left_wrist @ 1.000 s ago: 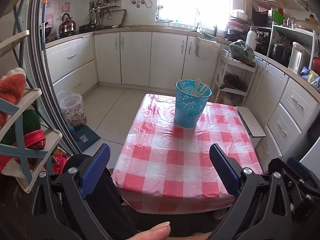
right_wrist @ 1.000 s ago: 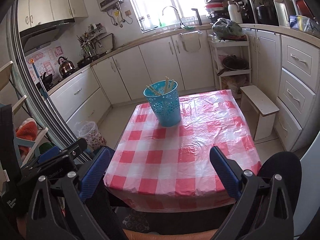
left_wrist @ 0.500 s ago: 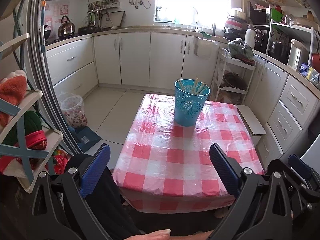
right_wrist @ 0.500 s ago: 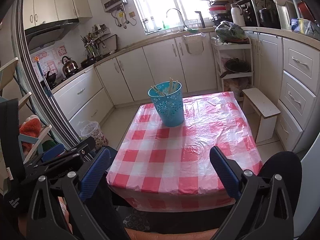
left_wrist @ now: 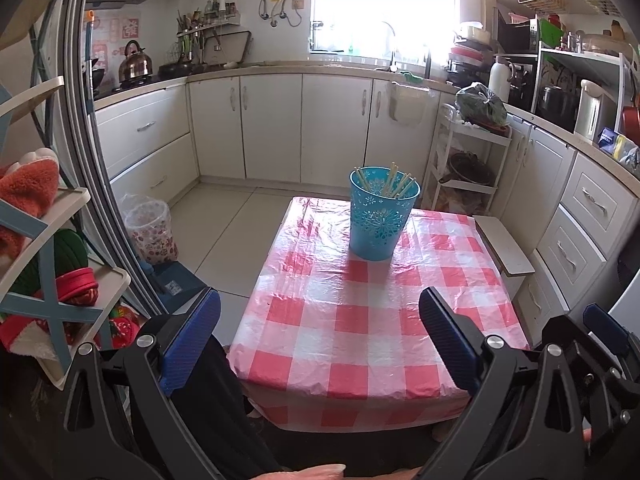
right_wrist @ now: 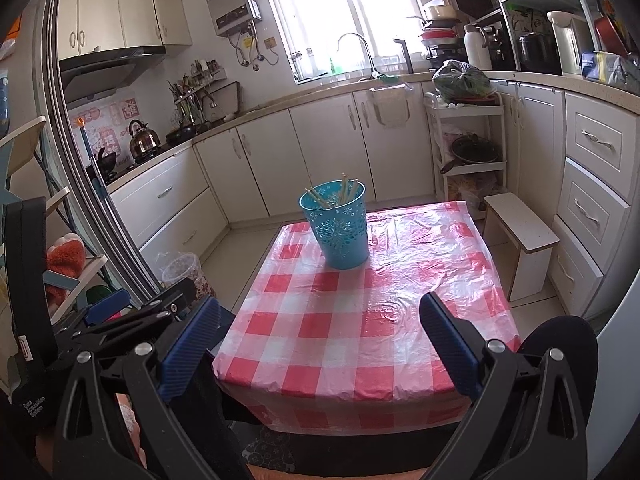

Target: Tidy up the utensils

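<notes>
Wooden chopsticks [left_wrist: 394,185] standing bunched and tilted in a blue cutwork holder [left_wrist: 380,213], upright toward the far end of the counter [left_wrist: 360,320] (red-and-white check plastic cover, nothing else on it). Well short of the holder, near the counter's front edge: left tongs [left_wrist: 320,340] spread wide, empty; right tongs [right_wrist: 320,340] likewise wide and empty, seen also at the left view's lower right. Small white stool [right_wrist: 520,236] just beside the counter's right side. Patterned bin [left_wrist: 150,226] on the floor to the left.
</notes>
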{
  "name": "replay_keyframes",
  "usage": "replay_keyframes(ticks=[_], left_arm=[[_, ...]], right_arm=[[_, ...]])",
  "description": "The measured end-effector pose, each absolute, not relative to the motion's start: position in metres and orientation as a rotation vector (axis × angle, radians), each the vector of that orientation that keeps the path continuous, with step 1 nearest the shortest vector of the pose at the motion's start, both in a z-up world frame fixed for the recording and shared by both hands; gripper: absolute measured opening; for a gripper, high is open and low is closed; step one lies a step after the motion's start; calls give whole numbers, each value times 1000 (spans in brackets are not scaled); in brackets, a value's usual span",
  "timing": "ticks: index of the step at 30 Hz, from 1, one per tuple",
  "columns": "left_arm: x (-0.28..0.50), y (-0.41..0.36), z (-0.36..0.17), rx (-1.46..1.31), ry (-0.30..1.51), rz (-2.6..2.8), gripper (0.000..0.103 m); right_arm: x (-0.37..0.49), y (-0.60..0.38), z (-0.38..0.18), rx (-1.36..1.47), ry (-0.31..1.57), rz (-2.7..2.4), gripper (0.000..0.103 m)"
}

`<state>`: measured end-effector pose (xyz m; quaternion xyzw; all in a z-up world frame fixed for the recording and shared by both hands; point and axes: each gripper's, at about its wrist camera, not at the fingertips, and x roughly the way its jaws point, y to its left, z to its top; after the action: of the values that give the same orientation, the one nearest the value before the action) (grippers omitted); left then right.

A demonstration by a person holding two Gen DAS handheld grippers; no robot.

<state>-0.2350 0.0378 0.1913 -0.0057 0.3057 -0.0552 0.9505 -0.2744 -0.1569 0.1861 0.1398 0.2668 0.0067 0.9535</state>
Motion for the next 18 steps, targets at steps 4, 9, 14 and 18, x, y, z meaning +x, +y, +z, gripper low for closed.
replay_keyframes(ticks=[4,9,14,18], left_arm=[[-235,38,192,-9,619,-110,95],[-236,39,193,-8,608,-100,95],[-237,39,194,-3,598,-95,95],[-237,39,194,-3,599,-94,95]], right_arm=[[-275,-156,187,282,538,16,96],[-277,-156,188,280,527,18,96],[-278,-156,188,281,528,17,96],[-278,-156,188,280,527,17,96]])
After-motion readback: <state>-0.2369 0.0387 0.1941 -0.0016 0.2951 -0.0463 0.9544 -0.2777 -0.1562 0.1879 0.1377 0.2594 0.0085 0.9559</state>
